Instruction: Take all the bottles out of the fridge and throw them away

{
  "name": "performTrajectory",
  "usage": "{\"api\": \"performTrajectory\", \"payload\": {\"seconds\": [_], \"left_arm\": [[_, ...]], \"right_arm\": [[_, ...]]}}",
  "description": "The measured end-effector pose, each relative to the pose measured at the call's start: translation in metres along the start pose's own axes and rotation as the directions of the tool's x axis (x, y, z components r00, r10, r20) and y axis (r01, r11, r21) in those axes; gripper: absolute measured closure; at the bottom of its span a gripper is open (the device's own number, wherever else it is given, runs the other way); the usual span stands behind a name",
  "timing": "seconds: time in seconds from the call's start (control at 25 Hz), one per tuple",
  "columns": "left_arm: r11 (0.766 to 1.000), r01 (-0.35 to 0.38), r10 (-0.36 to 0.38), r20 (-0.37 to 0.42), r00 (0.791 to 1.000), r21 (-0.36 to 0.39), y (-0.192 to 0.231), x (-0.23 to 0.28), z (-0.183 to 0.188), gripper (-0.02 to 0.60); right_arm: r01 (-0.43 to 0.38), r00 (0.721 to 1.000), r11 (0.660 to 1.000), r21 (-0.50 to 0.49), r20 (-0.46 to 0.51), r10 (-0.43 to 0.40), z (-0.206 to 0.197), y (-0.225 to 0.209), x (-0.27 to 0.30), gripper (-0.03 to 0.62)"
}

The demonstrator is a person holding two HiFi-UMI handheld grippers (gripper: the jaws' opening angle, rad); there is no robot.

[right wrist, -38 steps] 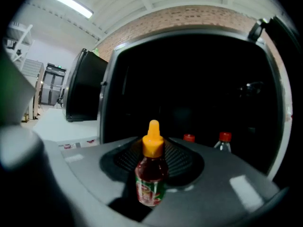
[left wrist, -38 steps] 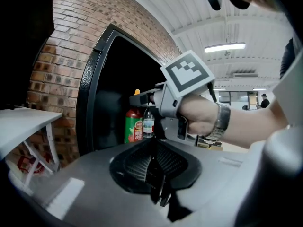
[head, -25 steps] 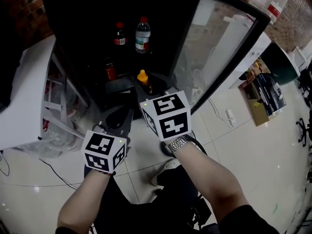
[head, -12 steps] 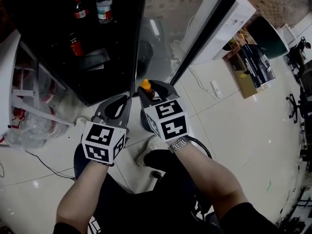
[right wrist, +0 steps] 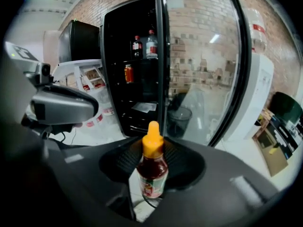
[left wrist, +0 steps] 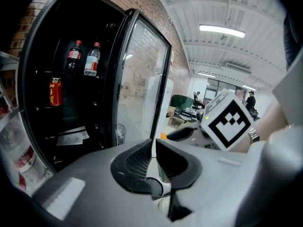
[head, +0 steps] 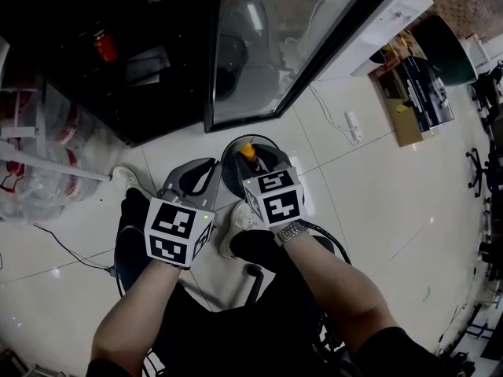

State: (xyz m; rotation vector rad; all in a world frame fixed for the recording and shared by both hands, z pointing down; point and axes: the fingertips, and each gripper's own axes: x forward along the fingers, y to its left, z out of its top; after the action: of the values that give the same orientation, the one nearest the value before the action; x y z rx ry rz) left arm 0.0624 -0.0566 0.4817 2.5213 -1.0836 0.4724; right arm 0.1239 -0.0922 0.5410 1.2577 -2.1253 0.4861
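My right gripper (head: 250, 157) is shut on a small sauce bottle (right wrist: 152, 167) with an orange cap and dark red contents, held upright between the pads. In the head view the sauce bottle (head: 247, 149) hangs over a round black bin (head: 229, 177) on the floor. My left gripper (head: 193, 182) is beside it on the left, shut, with nothing between its jaws. The open black fridge (head: 157, 93) holds a cola bottle (left wrist: 73, 58), a water bottle (left wrist: 92, 60) and a red can (left wrist: 56, 91) on its shelves.
The fridge's glass door (head: 267, 45) stands open with another bin (right wrist: 179, 119) behind it. A white rack with plastic bags (head: 23, 155) is at the left. My shoes (head: 236, 220), a power strip (head: 352, 126) and a cardboard box (head: 413, 93) are on the tiled floor.
Both grippers have come down and back from the fridge. The right one carried the sauce bottle from the fridge's lower part to above the black bin.
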Motion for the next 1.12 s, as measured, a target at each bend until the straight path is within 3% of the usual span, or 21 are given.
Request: {"api": "performTrajectory", "payload": {"seconds": [0.36,0.44,0.88,1.12], "left_arm": [[1.000,-0.003,0.002,-0.067,0.998,-0.017,0.008,0.018,-0.027,0.575],[1.000,-0.005,0.004,-0.070,0.998,-0.019,0.012,0.021,-0.027,0.575],[0.999,-0.019,0.016,-0.079,0.997,-0.031,0.018,0.018,-0.033,0.575],[0.999,-0.042,0.041,-0.057,0.998,-0.025,0.024,0.003,-0.024,0.575]], "right_arm": [[0.042,0.994,0.997,0.072,-0.108,-0.034,-0.053,-0.025,0.042,0.460],[0.068,0.992,0.995,0.079,-0.113,-0.059,-0.057,-0.031,0.046,0.592],[0.084,0.991,0.990,0.114,-0.112,-0.071,-0.058,-0.040,0.046,0.592],[0.055,0.998,0.994,0.096,-0.043,-0.051,-0.028,-0.025,0.036,0.592]]}}
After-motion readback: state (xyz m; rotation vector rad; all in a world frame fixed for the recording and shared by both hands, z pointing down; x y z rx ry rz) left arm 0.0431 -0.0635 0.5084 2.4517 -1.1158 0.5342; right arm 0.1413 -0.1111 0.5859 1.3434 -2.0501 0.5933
